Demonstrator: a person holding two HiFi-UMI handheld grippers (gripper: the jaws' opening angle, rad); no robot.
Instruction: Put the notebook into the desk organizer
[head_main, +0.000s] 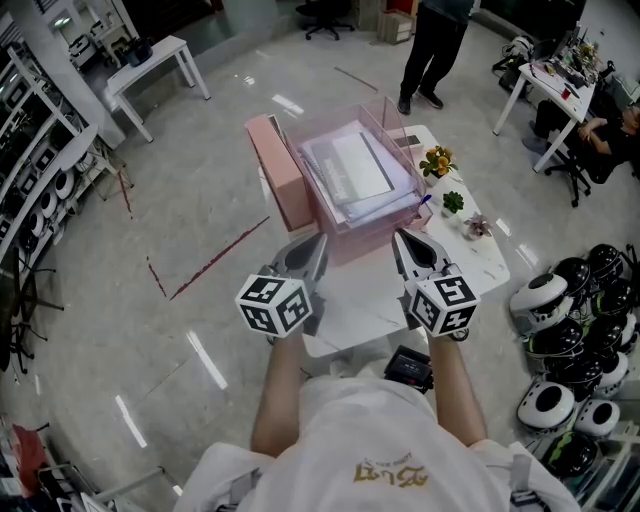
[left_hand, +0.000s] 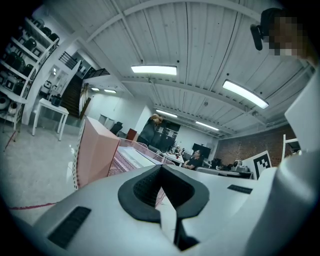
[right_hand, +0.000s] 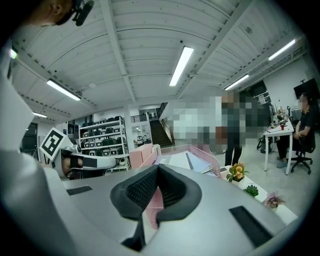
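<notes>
Notebook (head_main: 352, 165) seems already flat inside pink desk organizer (head_main: 362, 242), long axis running away from you. It lies straight ahead, between your left gripper (head_main: 321, 239) and right gripper (head_main: 398, 234), about equally near. Both sets of fingers pressed together, empty, low over desk (head_main: 350, 302).

The head view looks steeply down from overhead onto the counter (head_main: 350, 305). Each gripper view sits low, close behind its jaws, facing nearly level; all three share the pink desk organizer (head_main: 350, 238).
</notes>
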